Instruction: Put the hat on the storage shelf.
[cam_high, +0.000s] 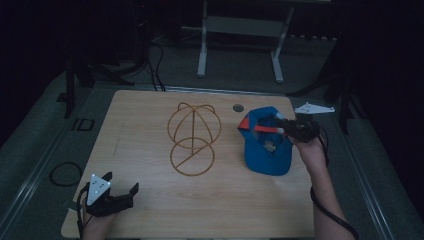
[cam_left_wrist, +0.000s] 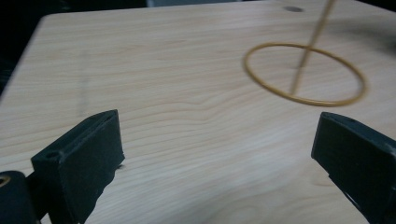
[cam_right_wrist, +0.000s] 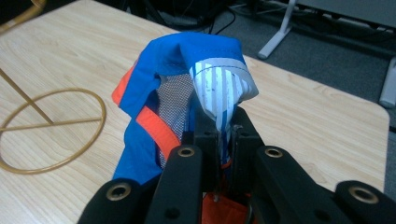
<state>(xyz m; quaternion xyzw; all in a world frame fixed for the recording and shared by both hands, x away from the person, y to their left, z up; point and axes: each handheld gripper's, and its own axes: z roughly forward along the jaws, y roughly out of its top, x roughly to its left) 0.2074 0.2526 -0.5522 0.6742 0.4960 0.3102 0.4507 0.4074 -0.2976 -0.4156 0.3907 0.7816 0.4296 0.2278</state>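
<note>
A blue cap (cam_high: 266, 145) with orange trim hangs over the table's right side, lifted at its back edge. My right gripper (cam_high: 283, 126) is shut on the cap (cam_right_wrist: 187, 88); in the right gripper view its jaws pinch the blue and white-striped fabric. A gold wire hat stand (cam_high: 193, 137), a round base ring with a domed frame above, stands mid-table to the left of the cap. The stand's ring (cam_left_wrist: 304, 74) lies ahead of my left gripper (cam_left_wrist: 215, 154), whose jaws stand wide apart with nothing between them. The left gripper (cam_high: 120, 192) rests at the table's near left corner.
The wooden table (cam_high: 150, 130) has a small round hole (cam_high: 238, 107) near its far edge. Beyond it, a white desk frame (cam_high: 240, 30) and cables (cam_high: 155, 70) sit on the dark floor. A black cable loop (cam_high: 65, 173) lies on the floor at left.
</note>
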